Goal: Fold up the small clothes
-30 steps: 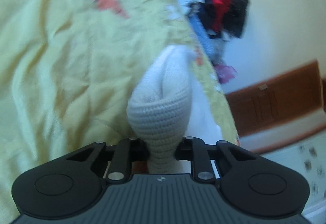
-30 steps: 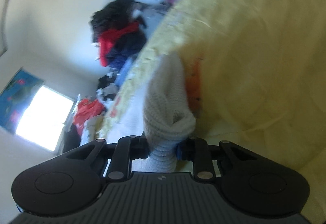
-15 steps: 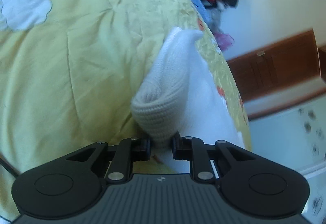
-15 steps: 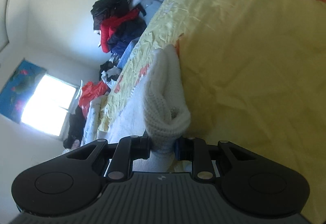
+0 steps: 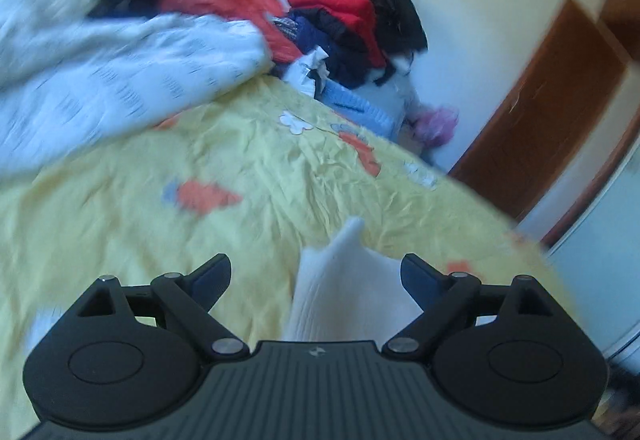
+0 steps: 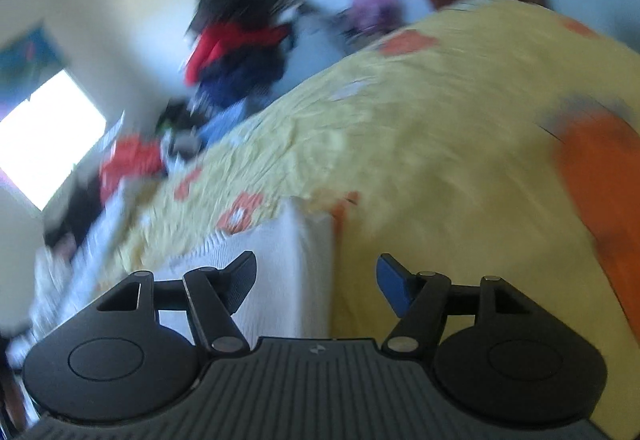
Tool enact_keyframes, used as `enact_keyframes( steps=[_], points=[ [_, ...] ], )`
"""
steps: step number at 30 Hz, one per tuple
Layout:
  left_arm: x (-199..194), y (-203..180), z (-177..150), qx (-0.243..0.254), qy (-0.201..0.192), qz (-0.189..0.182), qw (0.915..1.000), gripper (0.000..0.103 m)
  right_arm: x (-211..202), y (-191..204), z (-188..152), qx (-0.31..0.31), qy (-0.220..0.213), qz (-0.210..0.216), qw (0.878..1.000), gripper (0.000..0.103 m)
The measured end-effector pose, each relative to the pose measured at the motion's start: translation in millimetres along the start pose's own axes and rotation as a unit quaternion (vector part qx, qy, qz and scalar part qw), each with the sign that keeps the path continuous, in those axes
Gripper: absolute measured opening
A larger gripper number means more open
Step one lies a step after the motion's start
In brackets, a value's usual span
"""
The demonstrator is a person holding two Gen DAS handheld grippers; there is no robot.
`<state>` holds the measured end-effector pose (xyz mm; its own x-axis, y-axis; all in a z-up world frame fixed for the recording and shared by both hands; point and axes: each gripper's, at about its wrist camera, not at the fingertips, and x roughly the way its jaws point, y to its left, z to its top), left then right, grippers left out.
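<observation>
Knit (image 5: pixel 344 288) — the white garment we're folding — lies on the yellow sheet (image 5: pixel 280 179), near its edge, and we've let it go. Half a sec ago both grippers had it pinched by a bunched edge; now the jaws have just been opening. Left gripper (image 5: pixel 316 276) stands wide, w/ the knit lying under the gap, pads clear of it. Right gripper (image 6: pixel 316 276) is open too, less wide; the knit (image 6: pixel 280 272) sits under its left finger (image 6: pixel 240 280) and the gap, not clamped. Both views show more of the room and the clothes pile (image 5: pixel 352 23) than before, so we've pulled up and away. Frames are blurred, so we can't judge how neat the fold is. Our read: this fold is laid down — next comes a re-grip for another fold, or the next piece.
</observation>
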<state>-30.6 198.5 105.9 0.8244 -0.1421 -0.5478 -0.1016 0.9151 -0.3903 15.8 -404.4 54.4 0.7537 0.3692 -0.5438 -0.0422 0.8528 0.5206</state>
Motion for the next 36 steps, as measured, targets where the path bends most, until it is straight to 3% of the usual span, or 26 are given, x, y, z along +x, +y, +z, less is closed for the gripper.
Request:
enact_keyframes(
  steps=[4, 6, 7, 8, 9, 10, 11, 12, 14, 16, 20, 23, 25, 28, 29, 32, 36],
  points=[
    [81.2, -42.9, 8.9, 0.094, 0.049, 0.044, 0.9935, 0.092, 62.7, 30.8, 27.0, -0.074, 0.042, -0.015, 0.996, 0.068],
    [114.0, -51.5, 8.1, 0.096, 0.088, 0.058, 0.9897, 0.091, 86.4, 38.0, 34.8, -0.107, 0.056, -0.038, 0.992, 0.067],
    [125.4, -53.5, 5.5, 0.096, 0.102, 0.054, 0.9886, 0.080, 93.9, 40.7, 35.9, -0.119, 0.064, -0.040, 0.990, 0.067],
    [133.7, -54.8, 1.8, 0.098, 0.112, 0.049, 0.9877, 0.063, 102.9, 42.5, 36.4, -0.129, 0.074, -0.037, 0.988, 0.057],
    [142.4, -56.4, -2.1, 0.103, 0.123, 0.058, 0.9854, 0.056, 114.5, 44.8, 34.5, -0.136, 0.085, -0.031, 0.987, 0.034],
    [146.8, -57.2, -6.3, 0.116, 0.122, 0.073, 0.9830, 0.036, 121.4, 44.6, 33.0, -0.139, 0.103, -0.020, 0.985, 0.013],
    [148.2, -58.8, -10.2, 0.136, 0.112, 0.083, 0.9810, 0.015, 124.5, 45.9, 32.6, -0.138, 0.108, -0.007, 0.985, 0.013],
    [146.8, -56.5, -11.2, 0.138, 0.100, 0.077, 0.9823, 0.012, 122.8, 49.0, 32.9, -0.145, 0.103, 0.002, 0.984, 0.012],
    [138.8, -43.8, -9.8, 0.098, 0.081, 0.075, 0.9891, 0.011, 114.9, 57.1, 39.5, -0.151, 0.070, 0.011, 0.986, 0.012],
    [138.7, -33.3, -10.7, 0.068, 0.068, 0.100, 0.9903, 0.010, 105.5, 52.3, 47.3, -0.121, 0.022, 0.021, 0.992, 0.012],
    [140.1, -41.7, -24.2, 0.104, 0.043, 0.122, 0.9862, 0.010, 134.6, 38.0, 34.1, -0.110, 0.060, -0.026, 0.992, 0.012],
    [128.7, -51.6, -22.2, 0.125, 0.033, 0.130, 0.9831, 0.013, 124.6, 39.1, 29.0, -0.091, 0.043, -0.045, 0.994, 0.035],
    [110.0, -57.5, -16.0, 0.130, 0.017, 0.127, 0.9833, 0.014, 96.5, 41.0, 33.9, -0.068, 0.006, -0.031, 0.997, 0.051],
    [79.8, -80.0, -11.9, 0.165, -0.054, 0.119, 0.9776, 0.021, 58.5, 50.9, 37.2, -0.062, -0.044, 0.006, 0.997, 0.058],
    [80.4, -88.5, -10.2, 0.177, -0.063, 0.108, 0.9761, 0.030, 55.2, 55.1, 37.3, -0.059, -0.045, 0.019, 0.997, 0.059],
    [103.7, -110.3, -12.6, 0.199, -0.041, 0.088, 0.9752, 0.057, 73.5, 79.7, 30.2, -0.086, -0.013, 0.030, 0.996, 0.062],
    [153.1, -112.9, -27.5, 0.217, 0.020, 0.113, 0.9693, 0.058, 120.0, 97.8, 10.7, -0.138, 0.029, -0.028, 0.990, 0.062]
  ],
)
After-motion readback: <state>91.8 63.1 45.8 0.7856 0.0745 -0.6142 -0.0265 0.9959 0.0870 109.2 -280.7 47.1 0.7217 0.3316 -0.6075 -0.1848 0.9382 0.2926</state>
